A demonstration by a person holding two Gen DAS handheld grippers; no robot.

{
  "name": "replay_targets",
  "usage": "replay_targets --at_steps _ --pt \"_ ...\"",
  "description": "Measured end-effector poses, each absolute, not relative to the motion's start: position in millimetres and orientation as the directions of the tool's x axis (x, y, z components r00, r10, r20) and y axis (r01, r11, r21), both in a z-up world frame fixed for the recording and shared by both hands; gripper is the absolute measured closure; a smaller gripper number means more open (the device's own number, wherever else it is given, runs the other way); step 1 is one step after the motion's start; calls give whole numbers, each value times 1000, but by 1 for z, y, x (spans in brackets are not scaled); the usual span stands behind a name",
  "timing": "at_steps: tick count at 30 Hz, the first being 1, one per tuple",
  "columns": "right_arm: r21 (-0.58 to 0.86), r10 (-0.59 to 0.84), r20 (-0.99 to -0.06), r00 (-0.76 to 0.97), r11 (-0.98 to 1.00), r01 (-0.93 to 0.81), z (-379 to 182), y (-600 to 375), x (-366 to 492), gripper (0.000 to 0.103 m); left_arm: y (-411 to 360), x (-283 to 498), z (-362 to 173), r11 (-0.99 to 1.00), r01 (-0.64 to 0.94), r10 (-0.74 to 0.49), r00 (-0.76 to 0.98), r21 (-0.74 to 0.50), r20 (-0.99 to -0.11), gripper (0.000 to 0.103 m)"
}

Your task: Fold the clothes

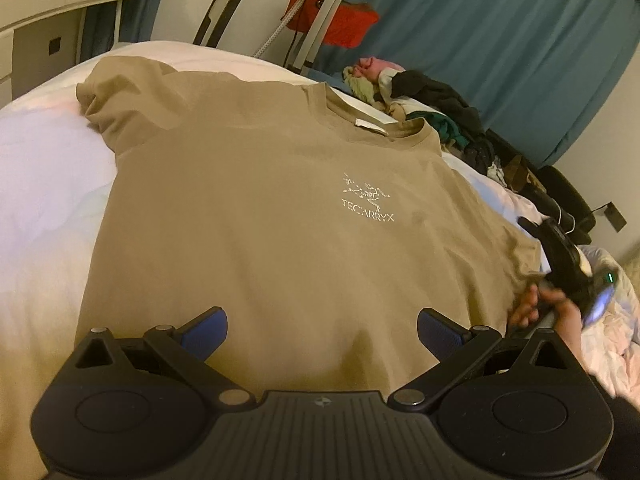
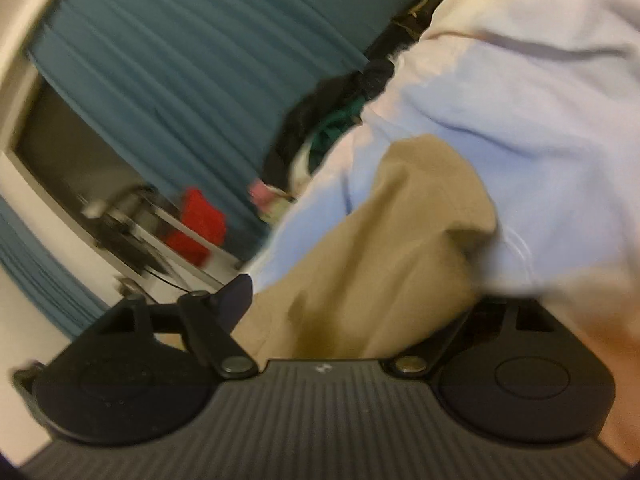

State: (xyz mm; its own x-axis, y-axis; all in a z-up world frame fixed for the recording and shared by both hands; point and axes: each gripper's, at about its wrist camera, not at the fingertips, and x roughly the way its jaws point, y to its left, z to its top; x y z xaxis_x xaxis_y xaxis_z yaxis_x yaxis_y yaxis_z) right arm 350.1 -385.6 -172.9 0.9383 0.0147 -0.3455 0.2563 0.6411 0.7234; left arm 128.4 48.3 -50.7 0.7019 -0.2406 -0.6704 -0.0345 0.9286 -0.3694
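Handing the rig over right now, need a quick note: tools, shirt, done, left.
Left tool: open, hanging over the bottom hem of the tan T-shirt, nothing gripped.
Right tool: at the shirt's right sleeve, tan fabric between the fingers; the view is blurred, so whether the pads press is unclear.
Shirt: spread flat, logo up, on the white bedding. Clothes pile beyond the collar.
Done: shirt laid out.
Left: every fold; pile untouched.

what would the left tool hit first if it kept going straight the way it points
Most likely the tan t-shirt spread flat on the bed. The left tool is open and angled down over the shirt's lower part; exact depth is unclear.
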Motion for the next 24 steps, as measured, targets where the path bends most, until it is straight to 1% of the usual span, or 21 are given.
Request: replay_targets --at_steps 1,2,3,5,7,10,12,15,17,20,21,24 --pt "689 -4 -381 925 665 287 -169 -384 359 55 49 130 -51 929 -40 -237 702 -369 -672 1" --pt "658 -24 -406 914 686 310 -163 -382 364 88 50 131 -52 928 -46 -234 700 -370 -675 1" --pt "641 -31 -410 912 701 312 -156 -379 366 94 51 133 -52 927 -52 -231 699 -370 -677 1" --pt "613 -43 -374 926 738 282 -135 -372 364 94 53 135 -50 923 -64 -230 701 -380 -675 1" --pt "542 -65 -345 936 801 256 -108 -359 360 94 56 136 -46 918 -70 -229 708 -389 -668 1" --pt "423 -85 -300 950 881 212 -65 -335 354 94 66 131 -33 926 -53 -213 745 -374 -632 1" --pt "362 -71 -258 964 918 164 -40 -311 348 94 74 126 -24 932 -52 -192 769 -359 -609 1" --pt "232 -49 -205 978 968 97 -8 -259 338 94 86 117 -13 942 -80 -135 800 -327 -585 1" --pt "113 -44 -188 981 991 66 4 -214 334 94 95 113 -7 938 -95 -121 812 -334 -571 1" --pt "-48 -12 -205 979 999 2 -2 -144 335 94 106 108 -3 927 -110 -118 822 -358 -558 1" --pt "-93 2 -226 974 995 -24 -8 -123 337 94 111 107 -3 924 -114 -117 824 -365 -555 1" --pt "-187 36 -328 944 977 -102 -45 -63 351 94 124 106 -6 918 -141 -99 822 -370 -561 1"
